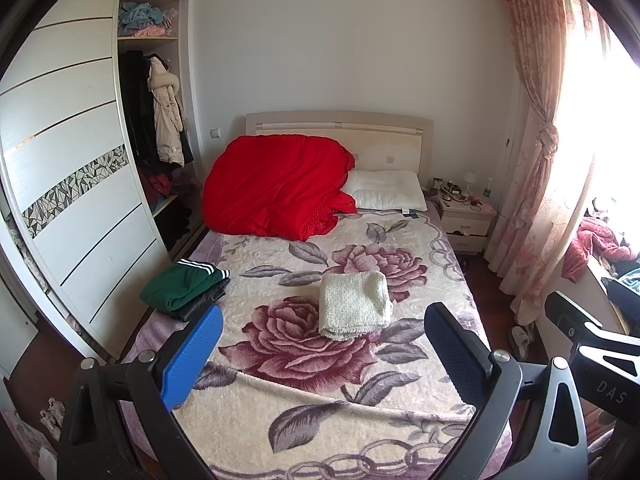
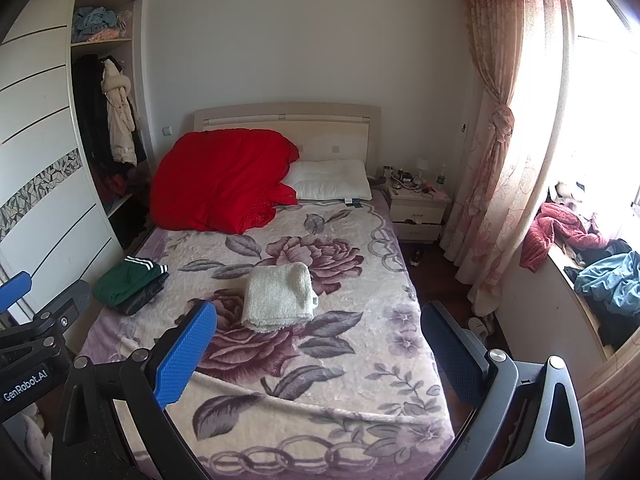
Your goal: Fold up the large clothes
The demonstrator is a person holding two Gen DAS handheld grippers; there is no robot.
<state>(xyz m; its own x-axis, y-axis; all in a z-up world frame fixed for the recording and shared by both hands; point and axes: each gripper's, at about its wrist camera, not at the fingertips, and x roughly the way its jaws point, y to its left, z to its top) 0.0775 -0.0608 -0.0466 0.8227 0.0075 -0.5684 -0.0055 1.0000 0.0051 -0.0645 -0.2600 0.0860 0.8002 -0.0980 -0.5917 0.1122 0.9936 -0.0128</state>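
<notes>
Your left gripper (image 1: 324, 354) and right gripper (image 2: 320, 350) both hang spread and empty above the bed (image 1: 400, 412), the folded cream sweater (image 1: 354, 306) lying well ahead between their fingers.

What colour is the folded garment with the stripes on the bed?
Dark green with white stripes, clearest in the left wrist view.
</notes>
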